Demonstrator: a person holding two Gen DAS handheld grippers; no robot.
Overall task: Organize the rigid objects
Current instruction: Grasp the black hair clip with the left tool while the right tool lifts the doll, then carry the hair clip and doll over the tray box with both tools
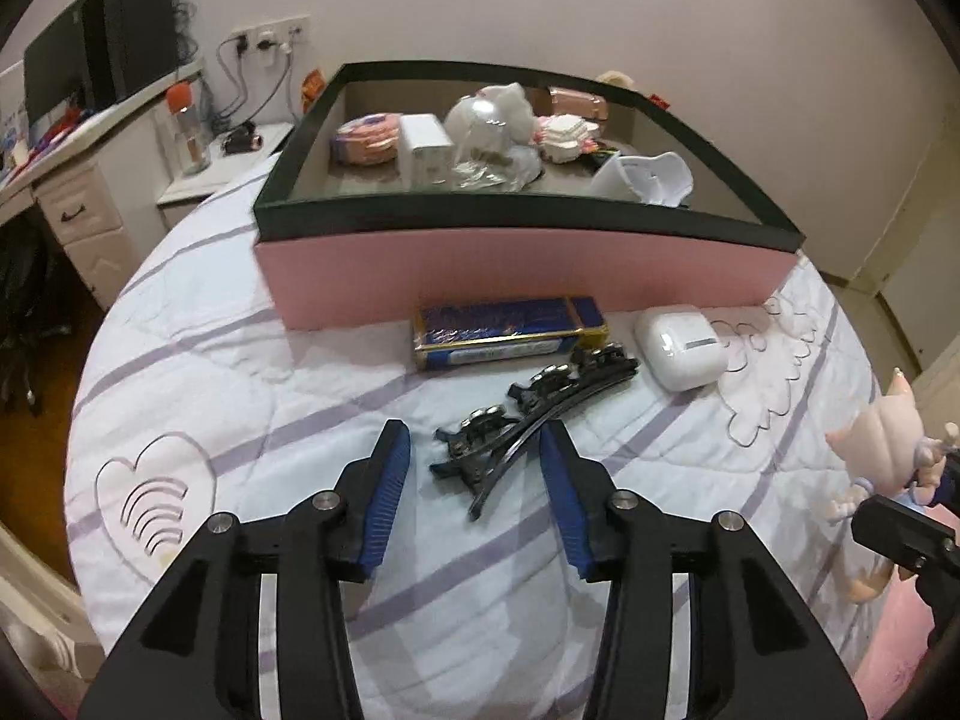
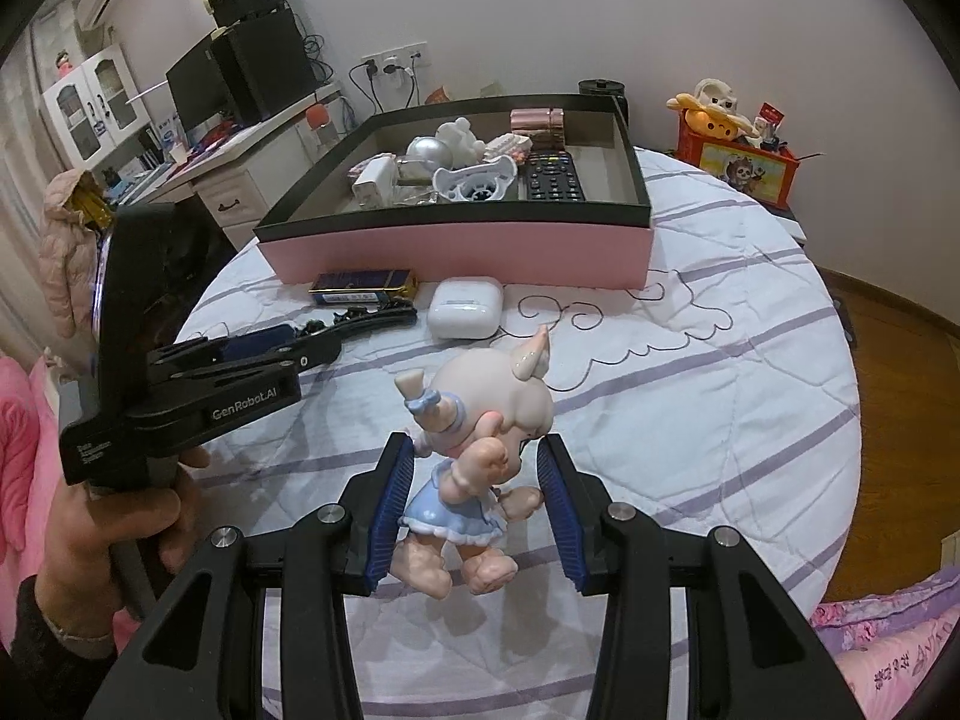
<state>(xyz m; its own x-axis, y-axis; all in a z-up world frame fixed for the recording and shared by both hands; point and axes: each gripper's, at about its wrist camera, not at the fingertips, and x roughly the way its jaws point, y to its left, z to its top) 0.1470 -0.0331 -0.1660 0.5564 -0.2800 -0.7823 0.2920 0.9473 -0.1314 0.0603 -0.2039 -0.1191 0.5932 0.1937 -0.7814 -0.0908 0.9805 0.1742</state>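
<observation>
A pink box with a dark rim (image 1: 516, 276) (image 2: 456, 252) stands on the bed and holds several small items. In front of it lie a blue and gold pack (image 1: 510, 330) (image 2: 363, 288), a white earbud case (image 1: 681, 345) (image 2: 465, 306) and black hair clips (image 1: 528, 414) (image 2: 366, 315). My left gripper (image 1: 474, 456) (image 2: 264, 342) is open, its fingers either side of the near end of the clips. My right gripper (image 2: 477, 468) is open around a doll figurine in a blue dress (image 2: 474, 456) (image 1: 882, 450); the left pad touches it, the right pad stands apart.
The white striped quilt (image 1: 240, 372) covers the bed. A desk with monitors (image 1: 72, 72) and a nightstand (image 1: 198, 180) stand at the left. A red toy box (image 2: 741, 162) sits at the back right. Wood floor (image 2: 888, 336) lies beyond the bed's right edge.
</observation>
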